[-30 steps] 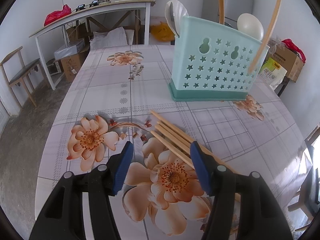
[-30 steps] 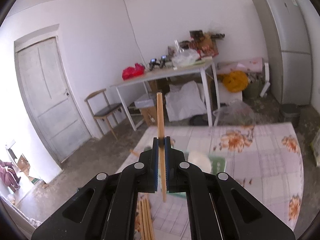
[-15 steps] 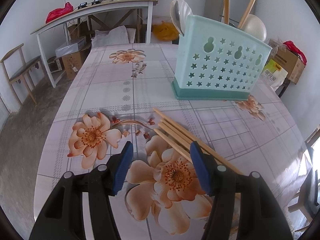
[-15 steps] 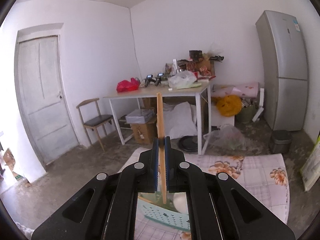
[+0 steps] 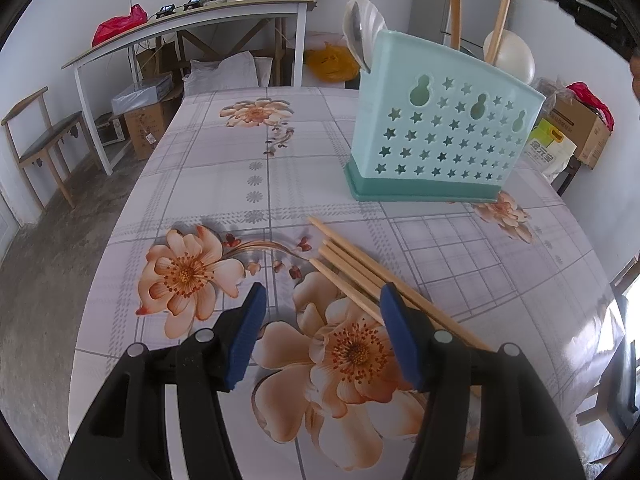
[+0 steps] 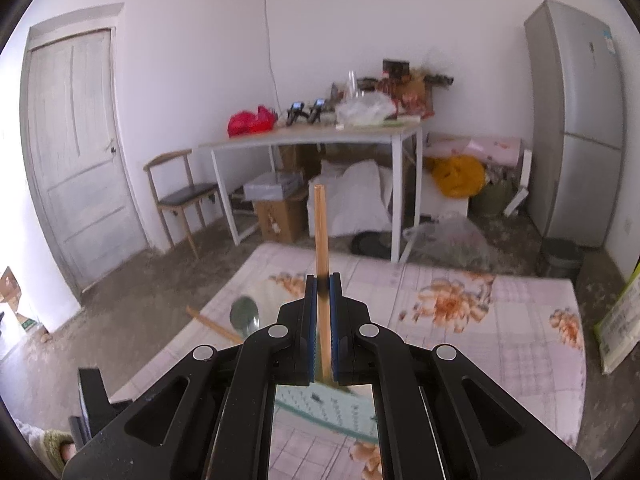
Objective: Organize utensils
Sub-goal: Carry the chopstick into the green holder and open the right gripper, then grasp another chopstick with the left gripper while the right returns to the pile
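Note:
A mint-green utensil holder (image 5: 442, 136) with star holes stands on the floral table. It holds a metal spoon (image 5: 360, 38), a white spoon (image 5: 510, 54) and upright wooden chopsticks (image 5: 454, 4). Several loose chopsticks (image 5: 360, 268) lie in front of it. My left gripper (image 5: 320, 300) is open just above the near ends of these, empty. My right gripper (image 6: 322, 282) is shut on a chopstick (image 6: 321, 232), held above the holder (image 6: 324, 408); in the left wrist view this chopstick (image 5: 500, 12) reaches down into the holder.
The floral tablecloth (image 5: 248, 152) covers the table, whose edges fall off left and right. A white work table (image 5: 192, 28) with clutter, a chair (image 5: 36, 136), boxes and a fridge (image 6: 576, 120) stand beyond.
The right gripper has tilted and lowered with its chopstick, whose lower end now sits in the holder. The left gripper has barely moved.

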Action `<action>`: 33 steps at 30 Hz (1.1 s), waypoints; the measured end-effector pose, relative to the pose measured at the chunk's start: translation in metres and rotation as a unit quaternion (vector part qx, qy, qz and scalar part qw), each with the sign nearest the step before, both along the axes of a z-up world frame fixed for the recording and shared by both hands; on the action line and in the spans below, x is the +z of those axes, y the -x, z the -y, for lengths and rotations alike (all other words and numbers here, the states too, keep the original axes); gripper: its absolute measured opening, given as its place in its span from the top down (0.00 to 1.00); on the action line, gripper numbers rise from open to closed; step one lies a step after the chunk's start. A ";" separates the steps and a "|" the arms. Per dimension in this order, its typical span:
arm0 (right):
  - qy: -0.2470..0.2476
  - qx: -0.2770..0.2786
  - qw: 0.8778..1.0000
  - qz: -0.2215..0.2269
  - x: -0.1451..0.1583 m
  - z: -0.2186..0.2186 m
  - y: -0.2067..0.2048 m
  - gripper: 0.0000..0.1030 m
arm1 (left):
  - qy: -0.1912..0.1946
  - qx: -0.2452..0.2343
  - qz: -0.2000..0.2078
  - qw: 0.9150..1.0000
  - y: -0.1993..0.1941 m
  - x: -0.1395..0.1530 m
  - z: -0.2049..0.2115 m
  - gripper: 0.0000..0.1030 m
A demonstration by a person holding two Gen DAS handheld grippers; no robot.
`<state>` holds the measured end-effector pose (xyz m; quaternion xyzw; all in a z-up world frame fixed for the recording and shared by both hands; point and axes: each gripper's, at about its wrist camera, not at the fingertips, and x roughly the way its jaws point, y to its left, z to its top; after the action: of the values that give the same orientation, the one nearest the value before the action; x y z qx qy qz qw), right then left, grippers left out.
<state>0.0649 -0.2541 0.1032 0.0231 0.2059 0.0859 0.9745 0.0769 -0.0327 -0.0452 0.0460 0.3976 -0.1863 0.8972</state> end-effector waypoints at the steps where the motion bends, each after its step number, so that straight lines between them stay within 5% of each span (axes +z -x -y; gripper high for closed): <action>1: 0.000 -0.001 1.000 -0.006 -0.003 -0.001 -0.001 0.96 | 0.000 0.000 0.001 1.000 0.000 0.000 0.000 0.44; 8: -0.015 -0.017 0.999 -0.039 -0.017 0.003 0.004 0.93 | 0.000 0.004 -0.002 1.000 -0.002 -0.001 -0.002 0.44; 18: -0.022 -0.049 0.999 0.002 0.000 0.009 0.040 0.53 | -0.003 0.000 0.002 1.000 -0.001 0.003 0.005 0.42; 27: -0.048 -0.104 0.993 0.034 -0.006 0.030 0.093 0.48 | -0.007 0.007 -0.002 1.000 0.002 0.004 0.007 0.41; 33: -0.097 -0.090 0.991 -0.015 -0.040 0.035 0.106 0.47 | -0.006 0.007 -0.011 1.000 0.004 0.001 0.012 0.41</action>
<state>-0.0412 -0.2891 0.0627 0.1370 0.2085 0.0173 0.9682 0.0729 -0.0447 -0.0446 0.0465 0.4090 -0.1778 0.8938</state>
